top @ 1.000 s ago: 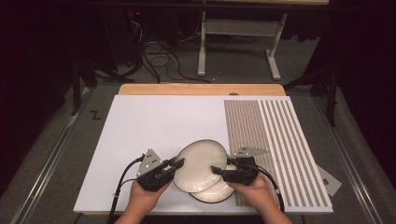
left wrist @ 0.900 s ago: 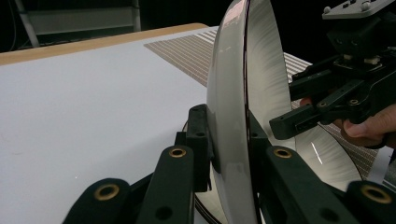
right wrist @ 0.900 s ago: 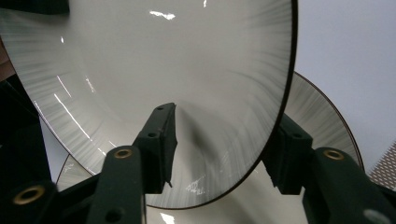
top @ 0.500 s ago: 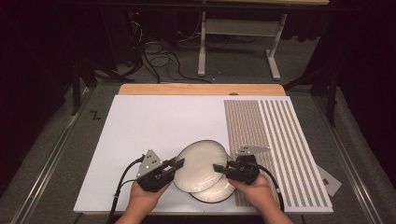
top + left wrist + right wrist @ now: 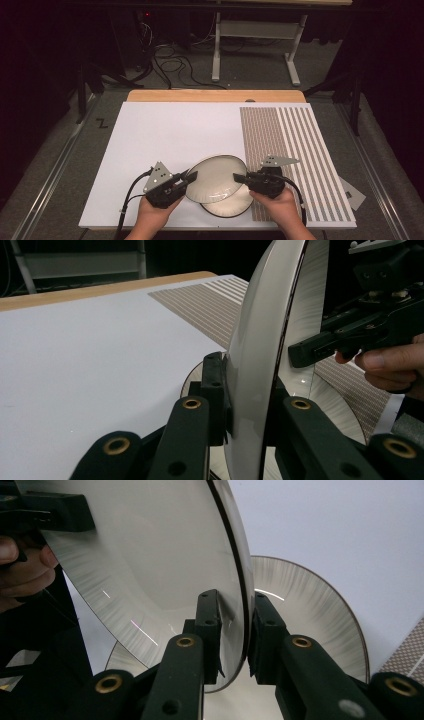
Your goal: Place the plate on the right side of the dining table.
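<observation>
upper plate [image 5: 216,176] raised on edge over lower plate [image 5: 235,204], near-centre of white board [image 5: 165,145] | long axis runs left-right, tilted | my left gripper [image 5: 189,177] clenched on left rim | right gripper [image 5: 239,177] jaws just closing on right rim, pads on it
</observation>
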A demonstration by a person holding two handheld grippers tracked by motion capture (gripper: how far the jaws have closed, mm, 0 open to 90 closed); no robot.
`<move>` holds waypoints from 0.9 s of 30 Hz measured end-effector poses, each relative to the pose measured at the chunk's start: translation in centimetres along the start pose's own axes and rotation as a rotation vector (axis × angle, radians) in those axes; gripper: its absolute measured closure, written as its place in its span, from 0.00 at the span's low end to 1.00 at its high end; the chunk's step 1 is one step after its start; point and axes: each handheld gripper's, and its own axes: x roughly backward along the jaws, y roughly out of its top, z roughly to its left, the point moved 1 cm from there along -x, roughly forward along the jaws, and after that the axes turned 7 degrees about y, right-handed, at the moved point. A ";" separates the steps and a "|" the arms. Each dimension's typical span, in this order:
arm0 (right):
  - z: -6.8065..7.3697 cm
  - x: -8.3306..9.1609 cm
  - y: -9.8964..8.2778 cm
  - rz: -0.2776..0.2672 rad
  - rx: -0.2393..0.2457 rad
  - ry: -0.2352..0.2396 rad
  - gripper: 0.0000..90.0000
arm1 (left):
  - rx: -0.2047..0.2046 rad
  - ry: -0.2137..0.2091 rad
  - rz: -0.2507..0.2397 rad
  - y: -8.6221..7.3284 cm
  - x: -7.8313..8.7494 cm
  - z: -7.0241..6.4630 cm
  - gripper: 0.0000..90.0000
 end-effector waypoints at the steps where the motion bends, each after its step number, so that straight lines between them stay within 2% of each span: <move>1: 0.1 0.2 0.1 -0.006 0.008 -0.002 0.88 | 0.004 -0.003 -0.005 0.1 0.0 0.0 0.89; 5: 0.6 0.8 0.5 -0.033 0.032 -0.014 0.89 | 0.037 -0.020 -0.014 0.4 0.1 0.1 0.89; 9: 0.9 1.5 0.9 -0.059 0.056 -0.026 0.90 | 0.033 -0.022 -0.027 0.9 0.1 -0.2 0.89; 13: 1.1 2.1 1.3 -0.081 0.071 -0.031 0.90 | 0.016 -0.004 -0.037 1.5 -0.1 -0.5 0.87; 17: 1.2 2.7 1.7 -0.099 0.079 -0.046 0.91 | 0.007 -0.010 -0.055 1.9 -0.5 -0.4 0.87; 21: 1.1 3.3 2.4 -0.105 0.100 -0.055 0.92 | 0.002 -0.016 -0.057 2.6 -1.1 -0.4 0.86; 25: 0.7 4.2 3.2 -0.112 0.119 -0.059 0.93 | 0.015 -0.022 -0.041 3.6 -1.8 -0.6 0.85; 27: 0.3 4.6 3.5 -0.117 0.121 -0.058 0.93 | 0.012 -0.011 -0.038 4.0 -2.2 -0.8 0.85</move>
